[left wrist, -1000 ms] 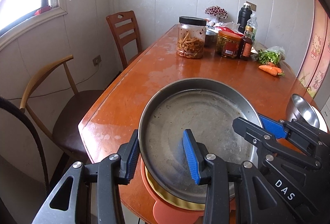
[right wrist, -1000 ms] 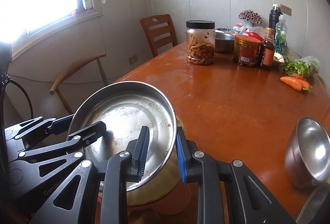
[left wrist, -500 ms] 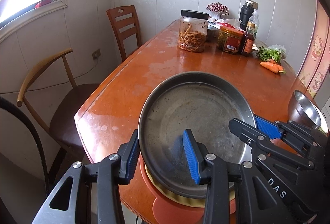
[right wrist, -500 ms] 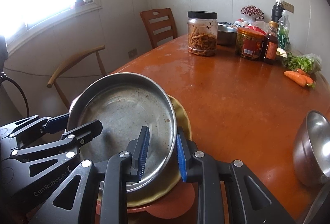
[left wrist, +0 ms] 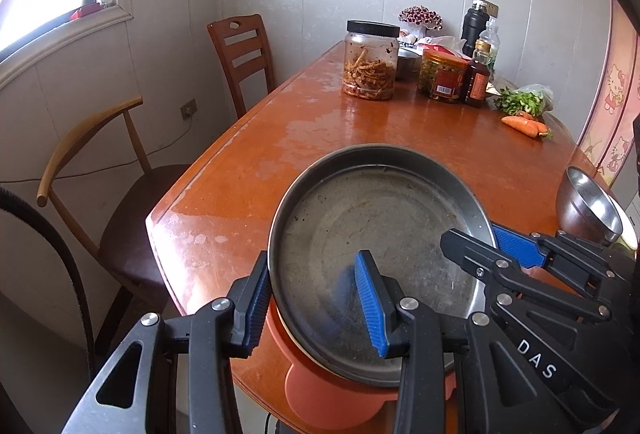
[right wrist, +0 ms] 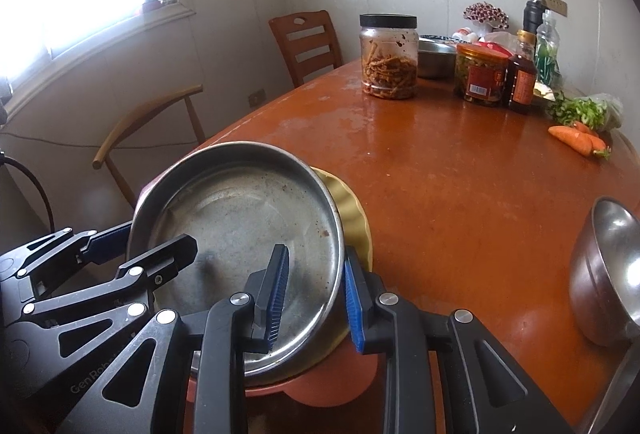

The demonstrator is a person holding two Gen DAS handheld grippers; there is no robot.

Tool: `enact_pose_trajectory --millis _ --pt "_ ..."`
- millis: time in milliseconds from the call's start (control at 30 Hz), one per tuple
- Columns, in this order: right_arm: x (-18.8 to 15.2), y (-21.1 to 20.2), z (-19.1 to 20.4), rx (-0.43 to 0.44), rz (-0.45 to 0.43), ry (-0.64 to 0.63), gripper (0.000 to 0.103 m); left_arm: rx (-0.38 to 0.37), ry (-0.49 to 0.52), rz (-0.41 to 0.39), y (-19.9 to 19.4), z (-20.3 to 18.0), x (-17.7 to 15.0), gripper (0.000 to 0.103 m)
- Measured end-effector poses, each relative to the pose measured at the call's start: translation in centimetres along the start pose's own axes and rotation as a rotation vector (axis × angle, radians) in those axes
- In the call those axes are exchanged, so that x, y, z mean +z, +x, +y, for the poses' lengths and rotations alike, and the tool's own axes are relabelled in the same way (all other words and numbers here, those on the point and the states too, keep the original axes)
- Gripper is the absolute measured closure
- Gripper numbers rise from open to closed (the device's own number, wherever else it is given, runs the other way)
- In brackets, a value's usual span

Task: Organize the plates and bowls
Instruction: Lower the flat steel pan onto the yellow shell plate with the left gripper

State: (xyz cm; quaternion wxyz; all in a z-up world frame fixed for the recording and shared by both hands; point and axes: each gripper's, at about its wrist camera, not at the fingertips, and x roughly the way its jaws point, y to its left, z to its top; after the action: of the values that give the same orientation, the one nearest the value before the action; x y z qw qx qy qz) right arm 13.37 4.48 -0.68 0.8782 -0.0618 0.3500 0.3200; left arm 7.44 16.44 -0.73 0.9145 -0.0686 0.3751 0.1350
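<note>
A round steel pan (left wrist: 376, 230) sits on a yellow plate (right wrist: 352, 210), which sits on an orange plate (left wrist: 328, 394) at the table's near edge. The pan also shows in the right wrist view (right wrist: 240, 230). My left gripper (left wrist: 316, 308) straddles the pan's left rim, one finger inside and one outside, jaws apart. My right gripper (right wrist: 314, 294) straddles the pan's right rim the same way, and shows in the left wrist view (left wrist: 492, 250). A steel bowl (right wrist: 608, 270) stands to the right.
Jars, bottles, a steel dish, greens and carrots (right wrist: 580, 140) crowd the far end of the orange table (right wrist: 460, 186). Two chairs (left wrist: 244, 54) stand along the left side. The table edge is just below the plate stack.
The pan has come down onto the yellow plate and shifted slightly left. Both grippers stayed around its rim and moved with it.
</note>
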Motion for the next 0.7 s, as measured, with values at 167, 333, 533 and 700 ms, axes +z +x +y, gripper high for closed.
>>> enact_pose_trajectory --millis 167,333,533,700 --pt "-0.15 -0.19 0.21 0.001 -0.002 -0.005 0.070 0.002 -0.002 0.005 0.05 0.01 0.00 0.062" --pt "-0.39 -0.49 0.36 0.005 -0.006 -0.010 0.068 0.005 0.004 0.015 -0.10 -0.10 -0.12 0.062" --pt "-0.56 -0.75 0.00 0.010 -0.006 0.009 0.067 -0.007 -0.016 0.024 -0.03 -0.02 -0.15 0.061" --pt "-0.55 -0.97 0.02 0.009 -0.012 0.009 0.067 -0.006 -0.010 0.027 -0.01 -0.17 -0.22 0.061"
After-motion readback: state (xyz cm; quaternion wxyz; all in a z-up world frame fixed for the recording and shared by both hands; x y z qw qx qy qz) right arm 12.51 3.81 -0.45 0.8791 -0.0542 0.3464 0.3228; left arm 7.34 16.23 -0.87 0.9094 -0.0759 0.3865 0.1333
